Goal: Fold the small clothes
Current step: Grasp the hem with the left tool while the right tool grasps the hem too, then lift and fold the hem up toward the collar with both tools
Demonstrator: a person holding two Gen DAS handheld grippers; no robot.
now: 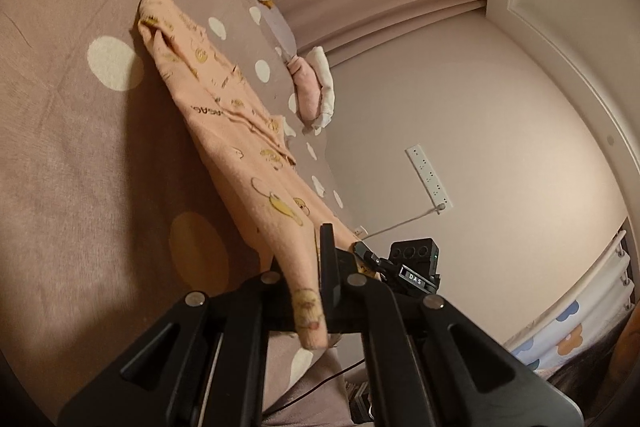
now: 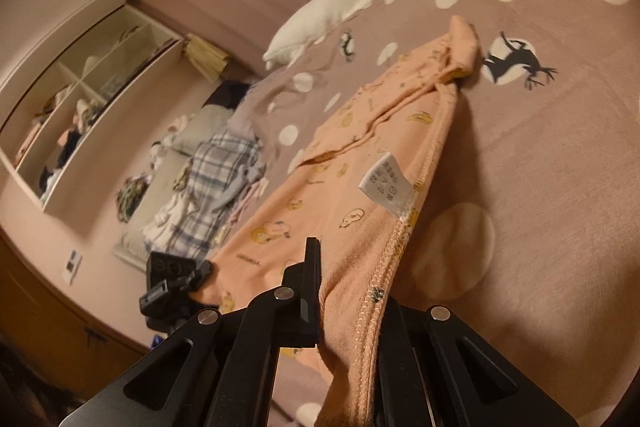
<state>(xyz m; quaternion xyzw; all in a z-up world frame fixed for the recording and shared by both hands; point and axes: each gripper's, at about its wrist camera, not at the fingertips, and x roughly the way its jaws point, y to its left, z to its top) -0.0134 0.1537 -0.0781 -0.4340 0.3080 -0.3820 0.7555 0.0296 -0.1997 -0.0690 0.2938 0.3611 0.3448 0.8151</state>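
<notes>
Garment (image 1: 224, 131): small peach-pink knit piece printed with yellow cartoon figures and short lettering. Its long axis runs from the two grippers away across the bed (image 1: 80, 155), the far end resting on the cover and the near end raised off it. The cloth hangs slack between, with lengthwise creases and a shadow beneath.

Left gripper (image 1: 316, 291): closed on a near corner of the garment, cloth pinched between the black fingers and drooping below them.

Right gripper (image 2: 344, 291): closed on the other near corner, clamping a seam sewn with overlock stitching.

Bed: mauve cover with white dots and dark deer silhouettes.

Left wrist view only: a rolled pink-and-white cloth (image 1: 316, 87) at the bed's edge, a white power strip (image 1: 430, 177) on the floor with its cable, and the right gripper seen from outside.

Right wrist view only: a white care label (image 2: 386, 185) on the inner face of the garment, a full-length goose toy (image 2: 340, 3) lying past the far end, a plaid heap (image 2: 216, 183) beside the bed, and an open shelf (image 2: 80, 99) in the wall holding clutter.
</notes>
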